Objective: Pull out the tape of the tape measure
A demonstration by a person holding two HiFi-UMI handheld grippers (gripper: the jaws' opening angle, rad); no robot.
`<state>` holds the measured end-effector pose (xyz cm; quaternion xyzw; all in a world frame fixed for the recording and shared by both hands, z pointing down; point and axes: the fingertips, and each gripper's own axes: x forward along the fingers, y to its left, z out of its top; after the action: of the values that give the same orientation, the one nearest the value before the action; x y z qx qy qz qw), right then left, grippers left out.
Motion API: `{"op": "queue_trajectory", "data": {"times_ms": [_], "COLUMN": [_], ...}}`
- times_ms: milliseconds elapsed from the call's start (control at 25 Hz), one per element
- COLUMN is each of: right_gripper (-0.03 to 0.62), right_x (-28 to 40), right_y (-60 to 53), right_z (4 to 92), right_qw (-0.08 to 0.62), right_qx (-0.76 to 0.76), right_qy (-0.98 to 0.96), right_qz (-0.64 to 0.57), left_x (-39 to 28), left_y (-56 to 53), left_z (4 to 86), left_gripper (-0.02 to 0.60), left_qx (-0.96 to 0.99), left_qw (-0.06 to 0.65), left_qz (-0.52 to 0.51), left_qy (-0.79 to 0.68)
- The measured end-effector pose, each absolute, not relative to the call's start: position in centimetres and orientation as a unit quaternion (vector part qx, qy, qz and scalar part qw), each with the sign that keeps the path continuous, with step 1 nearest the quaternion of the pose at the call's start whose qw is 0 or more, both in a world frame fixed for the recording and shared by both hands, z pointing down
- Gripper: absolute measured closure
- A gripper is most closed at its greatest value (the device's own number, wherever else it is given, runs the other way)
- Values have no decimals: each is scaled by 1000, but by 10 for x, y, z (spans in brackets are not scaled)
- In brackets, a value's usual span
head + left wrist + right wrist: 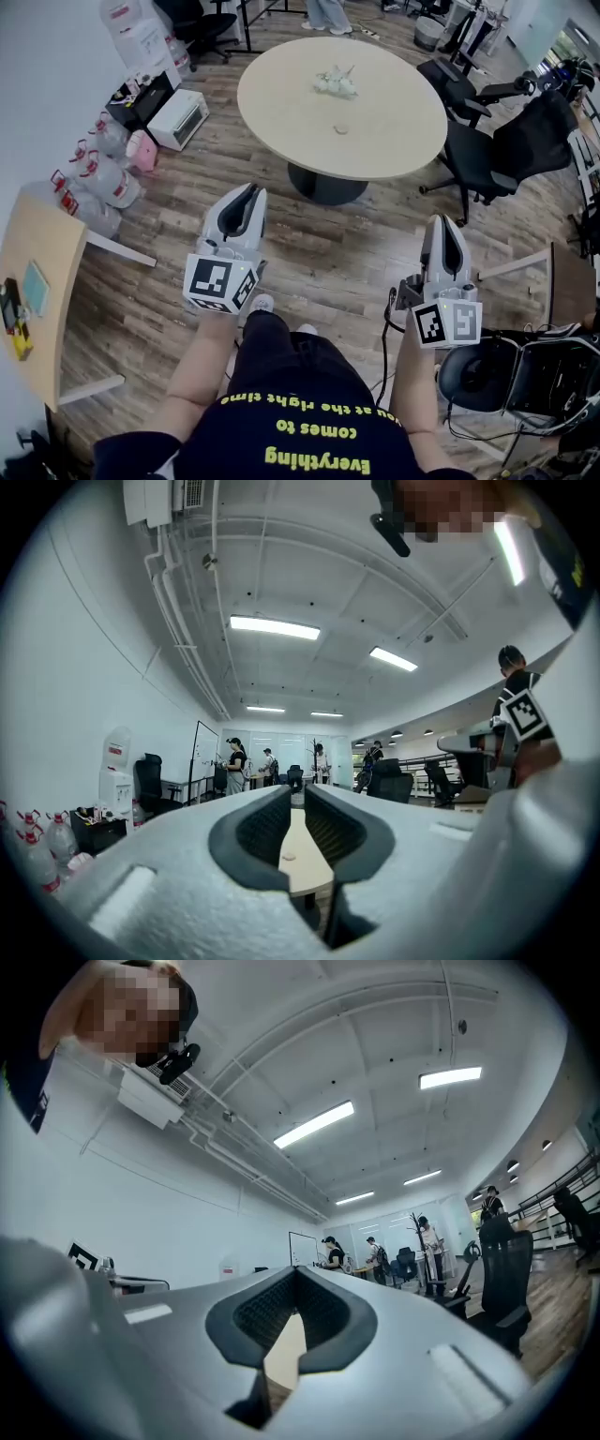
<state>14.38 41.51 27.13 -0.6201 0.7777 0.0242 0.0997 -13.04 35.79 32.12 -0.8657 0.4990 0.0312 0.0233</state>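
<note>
Left claw (249, 191) stands a slit apart with nothing in it. Right claw (443, 223) is pressed together, also empty. Both hang over the floor (319, 253), well short of the round counter (394, 131). No tape measure shows clearly. It is probably the small disc (341, 128) or the pale bundle (335, 82) on the counter, but both are too small to tell. Step close first and spread both claws, then pin the case with one and take the tape's tip with the other.

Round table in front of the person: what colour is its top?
Plain light beige. The table top shows best in the head view.
</note>
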Motion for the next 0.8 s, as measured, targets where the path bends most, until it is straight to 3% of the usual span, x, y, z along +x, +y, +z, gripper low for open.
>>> {"op": "queue_trajectory", "data": {"times_ms": [80, 320, 440, 600, 800], "right_gripper": [568, 427, 373, 348, 344], "right_x": [148, 153, 152, 144, 141], "right_y": [410, 389, 372, 342, 293], "right_z": [270, 273, 276, 273, 266], "right_qw": [101, 101, 96, 87, 90], "right_qx": [-621, -627, -627, -628, -635], "right_qy": [777, 773, 773, 773, 766], "right_qz": [20, 10, 6, 19, 31], "left_x": [-130, -131, -130, -132, -136], "left_y": [353, 333, 316, 283, 230], "left_z": [318, 315, 316, 319, 315], "left_gripper": [518, 392, 359, 322, 319], "left_qx": [-865, -864, -865, -867, -870], "left_qw": [16, 7, 5, 0, -1], "left_qz": [35, 31, 27, 25, 29], "left_qy": [500, 503, 501, 498, 492]}}
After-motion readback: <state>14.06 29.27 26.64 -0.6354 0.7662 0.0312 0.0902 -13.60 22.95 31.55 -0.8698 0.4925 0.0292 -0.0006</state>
